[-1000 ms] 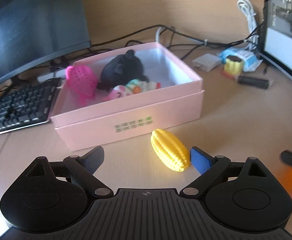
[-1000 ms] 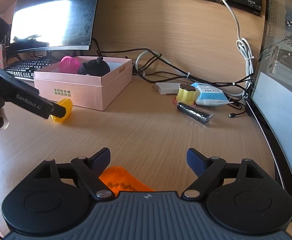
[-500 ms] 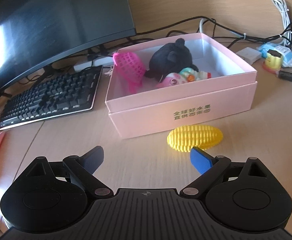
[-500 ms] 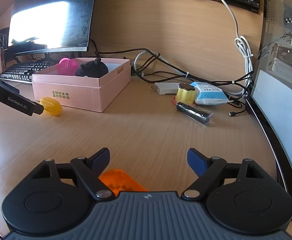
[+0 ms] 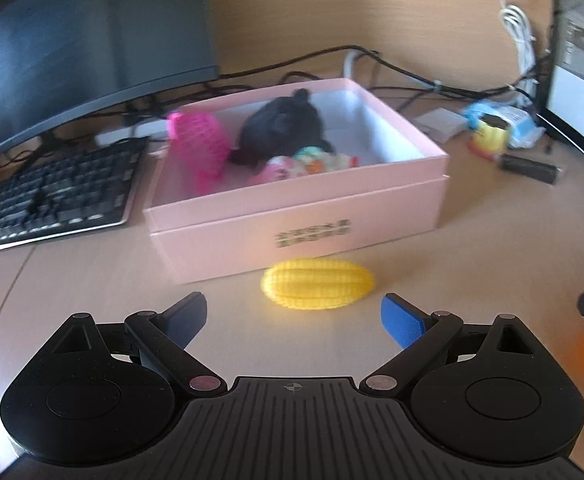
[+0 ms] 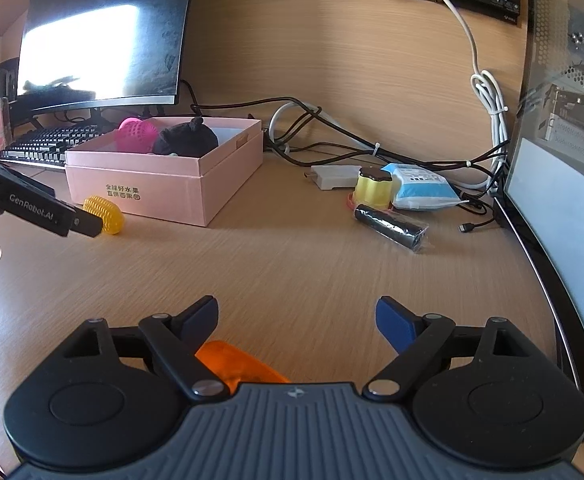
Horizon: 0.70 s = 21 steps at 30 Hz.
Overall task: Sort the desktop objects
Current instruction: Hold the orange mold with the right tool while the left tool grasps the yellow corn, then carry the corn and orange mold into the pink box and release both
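Though the bench [image 6: 312,264] carries plenty of clutter, the pink box [image 5: 300,216] is the collecting point, with a pink mesh toy [image 5: 199,148], a black plush [image 5: 279,128] and a small colourful figure [image 5: 312,162] lying inside it. The step in hand looks like picking up the yellow corn toy [image 5: 318,290], which lies on its side on the bench just in front of the box's near wall. The left gripper [image 5: 294,316] hovers low, aimed at the toy, its fingers spread wide and empty, the toy just ahead of the gap and a little right of centre. The next move probably calls for easing forward until the fingers straddle the corn, then closing across its narrow width. The right gripper [image 6: 296,320] sits low over the bench, fingers apart, holding nothing, with an orange object [image 6: 235,364] beneath its left finger.
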Available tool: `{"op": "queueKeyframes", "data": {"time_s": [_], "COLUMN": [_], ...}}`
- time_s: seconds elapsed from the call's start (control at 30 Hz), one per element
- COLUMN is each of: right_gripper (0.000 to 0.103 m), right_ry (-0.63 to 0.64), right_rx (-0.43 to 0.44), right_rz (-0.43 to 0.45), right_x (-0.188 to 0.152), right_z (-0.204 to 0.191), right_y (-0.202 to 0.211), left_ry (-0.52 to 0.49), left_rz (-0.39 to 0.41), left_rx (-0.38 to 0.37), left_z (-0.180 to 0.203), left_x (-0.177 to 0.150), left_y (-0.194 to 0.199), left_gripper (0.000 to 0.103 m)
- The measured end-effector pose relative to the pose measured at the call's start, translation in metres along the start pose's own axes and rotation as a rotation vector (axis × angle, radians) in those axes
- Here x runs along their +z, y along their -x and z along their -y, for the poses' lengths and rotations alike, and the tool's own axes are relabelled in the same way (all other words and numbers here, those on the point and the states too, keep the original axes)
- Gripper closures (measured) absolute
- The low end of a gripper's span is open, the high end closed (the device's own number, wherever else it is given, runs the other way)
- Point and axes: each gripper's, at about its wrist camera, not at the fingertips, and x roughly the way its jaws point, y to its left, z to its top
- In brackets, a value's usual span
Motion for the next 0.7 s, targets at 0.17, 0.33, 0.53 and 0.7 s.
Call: {"op": "queueKeyframes", "data": {"time_s": [0.17,0.33,0.53,0.7], "right_gripper": [0.016,0.016,0.016,0.016], "right_ry": [-0.002,0.006,0.024,0.115], "right_rx": [-0.006,-0.007,0.082,0.15], "right_rz": [0.003,0.008,-0.059,-0.135], "right_x": [0.0,0.0,0.005,0.002], "right_z": [0.0,-0.001,-0.002,-0.008], "right_y": [0.001,0.003,0.017,0.029], "left_ry": [0.011,0.052,0.044,0.015], "left_rz": [-0.022,-0.024,-0.029,-0.027], "left_rx": [0.015,-0.008,0.001,-0.037], "left_z": [0.008,0.008,0.009,0.014], "left_x": [0.005,0.012,0.014,0.005], "left_y": [-0.013,-0.021,-0.023,0.001], "left_gripper": [0.013,0.019,0.031,0.031]}}
